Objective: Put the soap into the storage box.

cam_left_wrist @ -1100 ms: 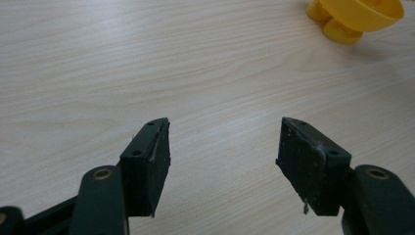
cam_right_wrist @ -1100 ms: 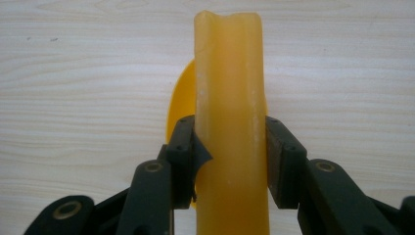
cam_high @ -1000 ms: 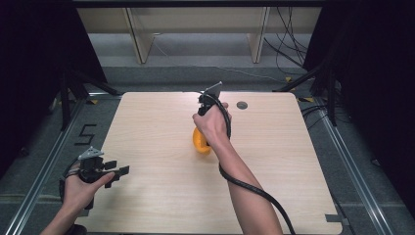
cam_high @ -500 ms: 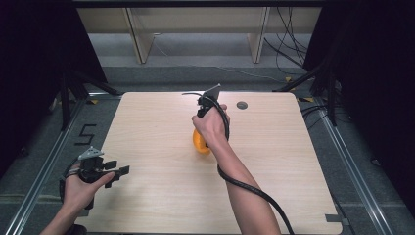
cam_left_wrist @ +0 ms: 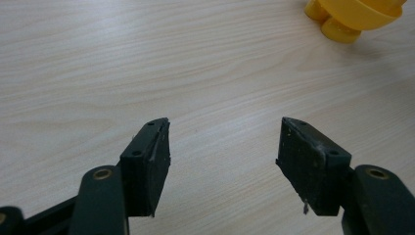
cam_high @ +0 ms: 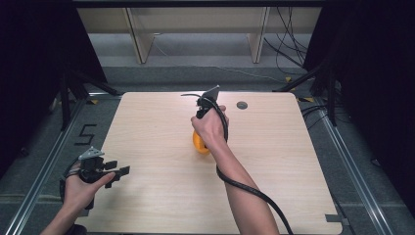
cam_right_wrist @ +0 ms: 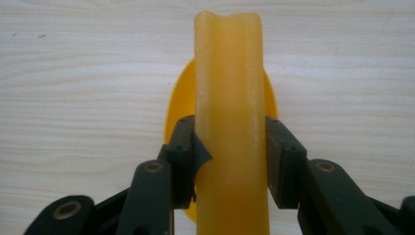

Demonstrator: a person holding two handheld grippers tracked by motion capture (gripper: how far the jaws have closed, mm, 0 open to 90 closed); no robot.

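A pale yellow wax-like rod (cam_right_wrist: 229, 98) stands between the jaws of my right gripper (cam_right_wrist: 230, 134), and both pads press on its sides. Behind the rod lies a round orange-yellow holder (cam_right_wrist: 175, 110) on the wooden table. In the high view the right hand is at the table's middle, the gripper's grey plate (cam_high: 211, 93) is on top, and the orange holder (cam_high: 198, 143) peeks out under the wrist. My left gripper (cam_high: 117, 174) hovers at the table's front left corner, open and holding nothing. From there its jaws (cam_left_wrist: 225, 156) point at bare wood, with the orange holder (cam_left_wrist: 350, 14) farther off.
The light wooden table (cam_high: 293, 171) has a small dark round insert (cam_high: 242, 105) near its back edge. Metal rails run along both sides of the table. Wooden shelf legs (cam_high: 139, 39) and loose cables (cam_high: 288, 54) sit on the floor behind it.
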